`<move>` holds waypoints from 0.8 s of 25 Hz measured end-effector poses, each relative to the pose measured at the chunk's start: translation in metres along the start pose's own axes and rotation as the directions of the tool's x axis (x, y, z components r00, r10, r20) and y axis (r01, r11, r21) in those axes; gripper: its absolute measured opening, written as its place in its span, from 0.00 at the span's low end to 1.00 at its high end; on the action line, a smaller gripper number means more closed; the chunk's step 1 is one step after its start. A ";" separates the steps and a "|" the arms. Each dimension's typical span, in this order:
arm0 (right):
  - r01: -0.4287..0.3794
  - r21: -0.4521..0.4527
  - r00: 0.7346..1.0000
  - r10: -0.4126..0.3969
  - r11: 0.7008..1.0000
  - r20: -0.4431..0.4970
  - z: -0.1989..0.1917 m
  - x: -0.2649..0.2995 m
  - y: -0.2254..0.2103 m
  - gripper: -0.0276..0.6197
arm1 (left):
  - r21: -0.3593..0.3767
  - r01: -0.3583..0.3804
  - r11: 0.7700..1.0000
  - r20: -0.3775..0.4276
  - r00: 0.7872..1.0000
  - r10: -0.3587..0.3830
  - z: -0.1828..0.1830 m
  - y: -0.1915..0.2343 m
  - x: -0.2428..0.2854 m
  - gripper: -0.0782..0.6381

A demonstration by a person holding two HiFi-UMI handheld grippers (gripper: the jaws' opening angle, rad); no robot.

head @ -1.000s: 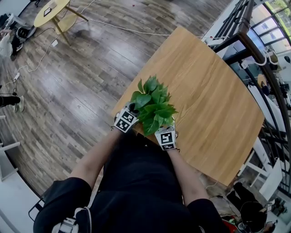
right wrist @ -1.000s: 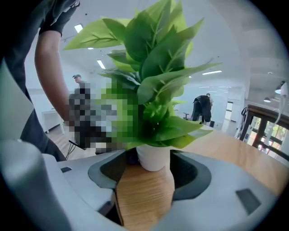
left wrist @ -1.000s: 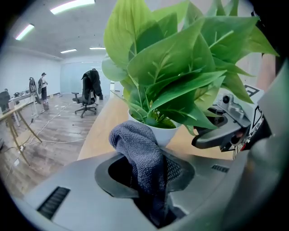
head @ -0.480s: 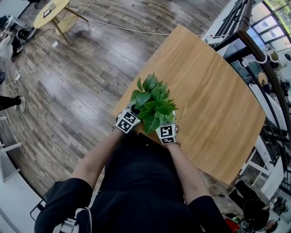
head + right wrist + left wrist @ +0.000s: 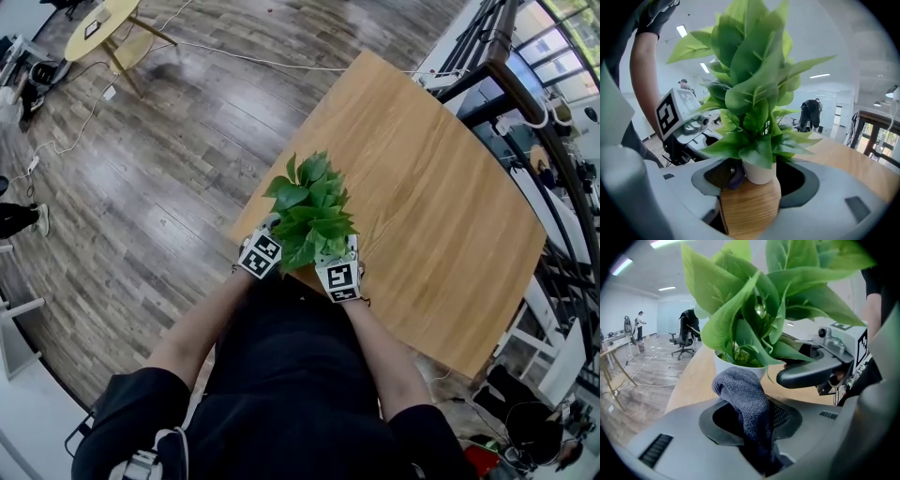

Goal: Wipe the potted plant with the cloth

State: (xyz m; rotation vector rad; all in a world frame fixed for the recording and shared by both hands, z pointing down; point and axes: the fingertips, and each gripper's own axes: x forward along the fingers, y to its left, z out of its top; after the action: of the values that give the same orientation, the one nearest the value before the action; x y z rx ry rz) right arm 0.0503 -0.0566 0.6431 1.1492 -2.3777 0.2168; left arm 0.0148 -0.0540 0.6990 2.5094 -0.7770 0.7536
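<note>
At the tabletop's near corner, your L gripper is clamped on the grey cloth just beside the potted plant, w/ R gripper jaws apart, empty, on its other side.

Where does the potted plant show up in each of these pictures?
Head view: potted plant mid-picture, at the near edge of the wooden table.
Left gripper view: upper middle, behind the cloth.
Right gripper view: centre, just past the jaws.
Shared landmark: the wooden table.
</note>
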 end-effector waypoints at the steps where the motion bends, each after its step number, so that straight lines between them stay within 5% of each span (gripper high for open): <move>1: -0.018 -0.001 1.000 0.018 1.000 -0.004 0.000 -0.002 0.006 0.48 | 0.001 -0.009 1.000 0.004 1.000 0.009 0.003 0.004 -0.001 0.28; 5: -0.107 -0.046 0.994 0.107 0.993 0.005 0.003 -0.011 0.035 0.48 | 0.005 -0.041 0.999 0.018 0.999 0.041 0.012 0.020 -0.006 0.28; 12: 0.033 -0.012 0.999 -0.034 0.999 -0.032 -0.015 -0.014 -0.002 0.48 | -0.023 -0.048 0.999 0.025 0.999 0.048 0.010 0.027 -0.007 0.28; 16: 0.018 0.042 0.999 -0.017 0.999 -0.028 -0.017 -0.004 -0.017 0.48 | -0.010 -0.051 0.999 0.028 0.998 0.051 0.014 0.026 -0.008 0.28; 20: -0.018 -0.007 1.000 0.017 1.000 -0.019 -0.006 0.008 -0.011 0.48 | -0.041 -0.037 0.998 0.027 0.999 0.039 0.011 0.024 -0.002 0.28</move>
State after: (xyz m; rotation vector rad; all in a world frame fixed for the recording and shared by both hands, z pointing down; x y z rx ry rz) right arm 0.0566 -0.0668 0.6512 1.1186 -2.3706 0.2243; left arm 0.0031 -0.0771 0.6939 2.4806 -0.8435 0.7096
